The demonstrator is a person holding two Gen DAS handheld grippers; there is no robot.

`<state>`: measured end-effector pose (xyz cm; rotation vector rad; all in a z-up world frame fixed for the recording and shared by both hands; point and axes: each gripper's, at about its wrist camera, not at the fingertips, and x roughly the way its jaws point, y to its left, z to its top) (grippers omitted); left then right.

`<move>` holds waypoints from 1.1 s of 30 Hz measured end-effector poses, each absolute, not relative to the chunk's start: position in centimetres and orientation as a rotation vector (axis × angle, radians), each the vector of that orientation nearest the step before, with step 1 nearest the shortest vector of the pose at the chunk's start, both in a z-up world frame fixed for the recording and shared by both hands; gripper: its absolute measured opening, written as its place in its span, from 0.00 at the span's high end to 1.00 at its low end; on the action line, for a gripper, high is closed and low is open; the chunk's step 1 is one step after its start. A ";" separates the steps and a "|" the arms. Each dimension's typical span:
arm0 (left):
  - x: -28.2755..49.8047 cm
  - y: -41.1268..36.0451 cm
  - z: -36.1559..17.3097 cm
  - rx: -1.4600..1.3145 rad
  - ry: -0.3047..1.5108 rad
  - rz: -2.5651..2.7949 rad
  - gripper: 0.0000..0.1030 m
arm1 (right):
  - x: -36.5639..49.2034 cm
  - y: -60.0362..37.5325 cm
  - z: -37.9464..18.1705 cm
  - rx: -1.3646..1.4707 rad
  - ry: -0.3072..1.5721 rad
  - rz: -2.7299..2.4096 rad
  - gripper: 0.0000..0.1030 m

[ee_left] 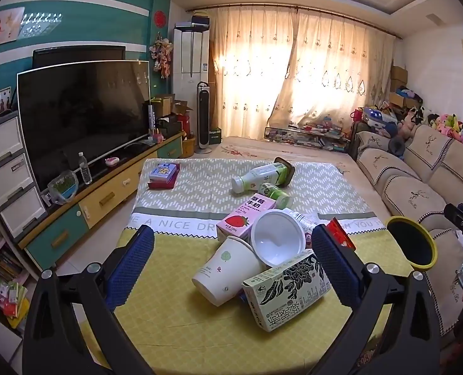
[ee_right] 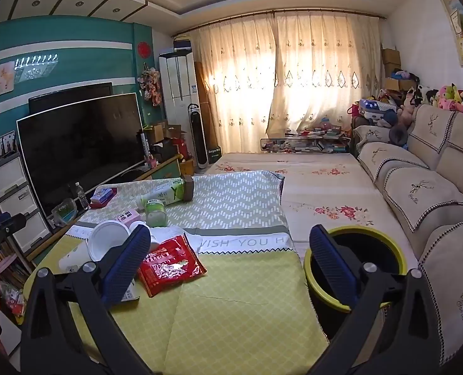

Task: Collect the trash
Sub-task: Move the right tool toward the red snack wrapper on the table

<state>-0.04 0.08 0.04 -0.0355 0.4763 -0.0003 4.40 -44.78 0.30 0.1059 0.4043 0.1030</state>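
Spread wide and empty, left gripper [ee_left: 233, 264] frames a tea carton [ee_left: 286, 293] and paper cup [ee_left: 223, 273]; right gripper [ee_right: 230, 256], likewise parted, has a red wrapper [ee_right: 170, 265] by its left finger and a bin [ee_right: 378, 234] behind its right.

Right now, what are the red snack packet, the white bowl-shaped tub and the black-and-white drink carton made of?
Red snack packet: looks like glossy plastic film, going by its crinkles and glare.
White bowl-shaped tub: probably thin moulded plastic or coated paper, given its smooth, slightly shiny inside; the look leaves it open.
Black-and-white drink carton: printed paperboard, matte, with sharp folded edges.
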 end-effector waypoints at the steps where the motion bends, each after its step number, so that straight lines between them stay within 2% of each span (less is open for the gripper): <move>1: -0.1 0.1 0.1 -0.033 0.476 0.001 0.04 | 4.4 -44.8 0.3 0.104 0.405 0.104 0.06; 33: 0.1 -0.1 -0.1 -0.013 0.499 0.003 0.04 | 5.0 -45.1 -0.4 0.130 0.426 0.106 0.06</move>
